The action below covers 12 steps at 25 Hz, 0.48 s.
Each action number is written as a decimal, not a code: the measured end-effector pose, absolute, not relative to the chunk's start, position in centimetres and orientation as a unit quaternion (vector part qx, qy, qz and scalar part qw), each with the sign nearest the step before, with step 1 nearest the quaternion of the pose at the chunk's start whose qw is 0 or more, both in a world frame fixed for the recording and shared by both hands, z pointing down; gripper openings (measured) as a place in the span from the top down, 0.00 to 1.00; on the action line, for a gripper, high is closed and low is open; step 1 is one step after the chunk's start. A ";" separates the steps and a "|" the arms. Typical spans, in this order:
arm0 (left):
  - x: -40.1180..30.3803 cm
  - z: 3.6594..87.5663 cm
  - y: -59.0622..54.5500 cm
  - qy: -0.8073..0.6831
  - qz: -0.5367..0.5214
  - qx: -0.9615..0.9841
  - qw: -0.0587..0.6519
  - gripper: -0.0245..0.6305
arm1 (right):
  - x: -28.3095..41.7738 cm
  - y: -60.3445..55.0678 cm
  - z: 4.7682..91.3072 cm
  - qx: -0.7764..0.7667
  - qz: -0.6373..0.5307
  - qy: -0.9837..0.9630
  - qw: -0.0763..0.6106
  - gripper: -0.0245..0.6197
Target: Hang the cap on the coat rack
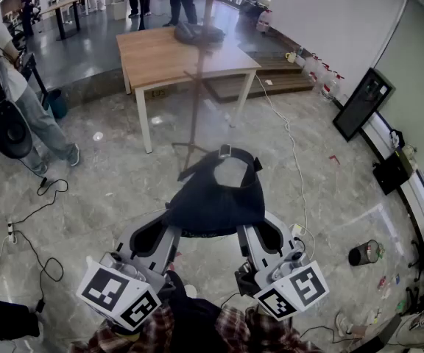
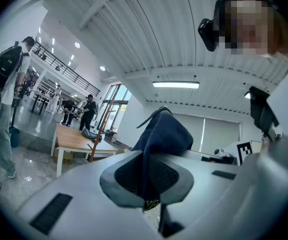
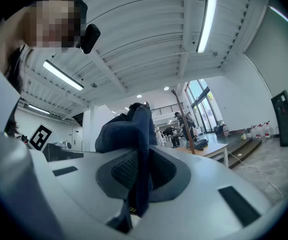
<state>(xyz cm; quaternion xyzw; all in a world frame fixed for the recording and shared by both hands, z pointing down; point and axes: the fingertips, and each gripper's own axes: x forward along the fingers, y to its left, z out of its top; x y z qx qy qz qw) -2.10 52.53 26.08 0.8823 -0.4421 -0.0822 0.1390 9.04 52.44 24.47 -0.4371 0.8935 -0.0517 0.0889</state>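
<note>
Holds a dark cap (image 1: 216, 197) above the grey stone floor (image 1: 109, 168), spread between two grippers, with its strap buckle on the far side. Pinches the cap's left edge in the left gripper (image 1: 174, 226) — jaws drawn almost together on the fabric, seen bunched up out of the pads in the left gripper view (image 2: 164, 134). Pinches the right edge in the right gripper (image 1: 250, 230) the same way, narrow on the cloth (image 3: 129, 131). Faces a thin wooden coat rack (image 1: 195, 101), upright just past the cap in the head view, not touching it. Beside the rack, a wooden table (image 1: 153, 57) with a dark bag (image 1: 197, 34) on top — people standing farther back.
</note>
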 end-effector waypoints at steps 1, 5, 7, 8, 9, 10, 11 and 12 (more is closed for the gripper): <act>-1.9 26.1 52.6 -0.443 -0.081 0.882 0.140 0.93 | 9.3 52.5 24.5 -0.436 -0.053 0.894 0.089 0.92; -1.6 26.0 52.4 -0.448 -0.078 0.879 0.145 0.93 | 9.7 52.2 24.6 -0.433 -0.063 0.895 0.086 0.92; -1.9 26.0 51.6 -0.450 -0.078 0.877 0.149 0.93 | 9.4 51.4 24.6 -0.432 -0.067 0.896 0.084 0.92; -2.0 26.1 51.0 -0.450 -0.078 0.877 0.150 0.93 | 9.2 50.8 24.7 -0.431 -0.068 0.896 0.083 0.92; -2.1 26.2 50.4 -0.450 -0.079 0.877 0.151 0.93 | 9.1 50.1 24.7 -0.431 -0.068 0.896 0.082 0.92; -2.1 26.3 49.7 -0.450 -0.079 0.876 0.153 0.93 | 9.1 49.4 24.8 -0.432 -0.068 0.896 0.081 0.92; -2.2 26.5 48.9 -0.449 -0.078 0.876 0.155 0.93 | 9.0 48.6 24.9 -0.432 -0.070 0.895 0.080 0.92; -2.4 26.6 48.0 -0.449 -0.077 0.876 0.158 0.93 | 8.8 47.7 25.0 -0.433 -0.072 0.895 0.079 0.92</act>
